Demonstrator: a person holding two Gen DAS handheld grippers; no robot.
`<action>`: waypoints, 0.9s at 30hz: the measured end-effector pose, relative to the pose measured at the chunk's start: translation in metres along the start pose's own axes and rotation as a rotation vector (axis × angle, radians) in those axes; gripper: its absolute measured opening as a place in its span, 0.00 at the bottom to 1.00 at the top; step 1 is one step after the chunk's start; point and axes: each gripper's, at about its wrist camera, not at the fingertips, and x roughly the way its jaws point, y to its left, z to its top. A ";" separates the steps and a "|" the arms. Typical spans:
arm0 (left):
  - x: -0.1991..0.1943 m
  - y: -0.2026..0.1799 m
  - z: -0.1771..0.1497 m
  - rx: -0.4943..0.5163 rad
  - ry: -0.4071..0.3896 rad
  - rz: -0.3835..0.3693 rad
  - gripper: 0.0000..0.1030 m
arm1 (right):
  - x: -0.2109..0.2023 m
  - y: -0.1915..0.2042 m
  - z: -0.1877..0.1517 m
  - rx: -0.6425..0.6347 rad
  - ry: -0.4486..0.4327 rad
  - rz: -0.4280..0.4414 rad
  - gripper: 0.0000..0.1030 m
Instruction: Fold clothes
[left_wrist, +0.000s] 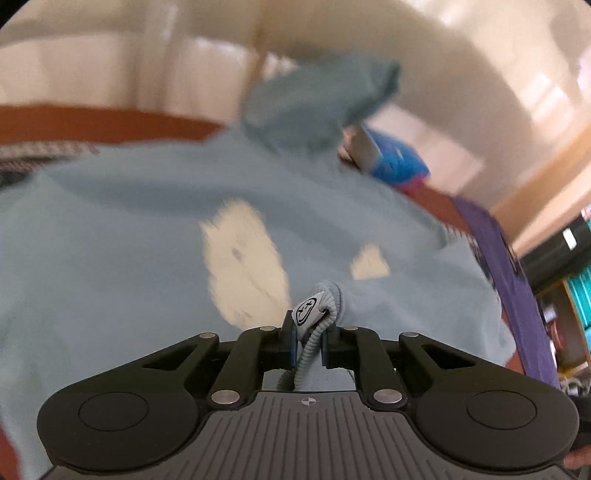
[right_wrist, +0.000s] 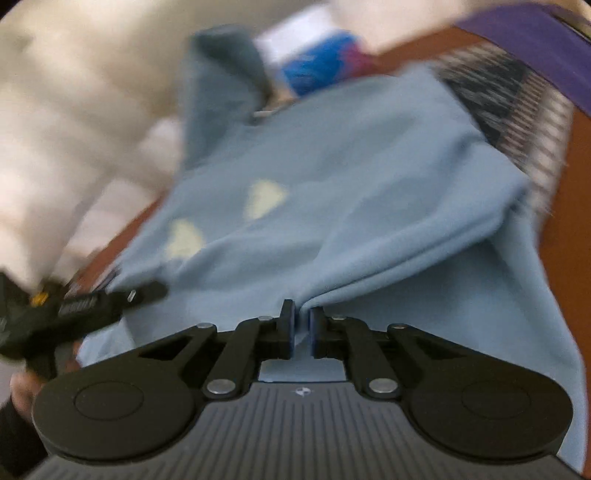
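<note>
— Left wrist view? 
— My left tool (left_wrist: 308, 334) is clenched on the ribbed collar (left_wrist: 325, 295) of the light blue shirt (left_wrist: 129, 229), which lies spread over the brown desk (left_wrist: 92, 123).

— Right wrist view? 
— My right tool (right_wrist: 303, 325) pinches a bunched fold of that shirt (right_wrist: 351, 155); the left tool (right_wrist: 110, 299) shows at the shirt's left edge.

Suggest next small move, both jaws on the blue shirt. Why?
Probably lift both together to carry the fold over: the left gripper pinches the light blue shirt at its ribbed collar, the right gripper pinches an edge, and cloth sags between.
</note>
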 end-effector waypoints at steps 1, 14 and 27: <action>-0.004 0.007 0.003 -0.006 -0.006 0.012 0.08 | 0.002 0.009 0.002 -0.024 0.006 0.020 0.08; 0.005 0.053 0.002 -0.020 0.085 0.136 0.60 | -0.004 0.012 0.008 -0.210 0.087 -0.055 0.33; 0.062 -0.096 0.036 0.343 0.128 -0.042 0.64 | -0.042 -0.059 0.023 -0.346 -0.001 -0.340 0.46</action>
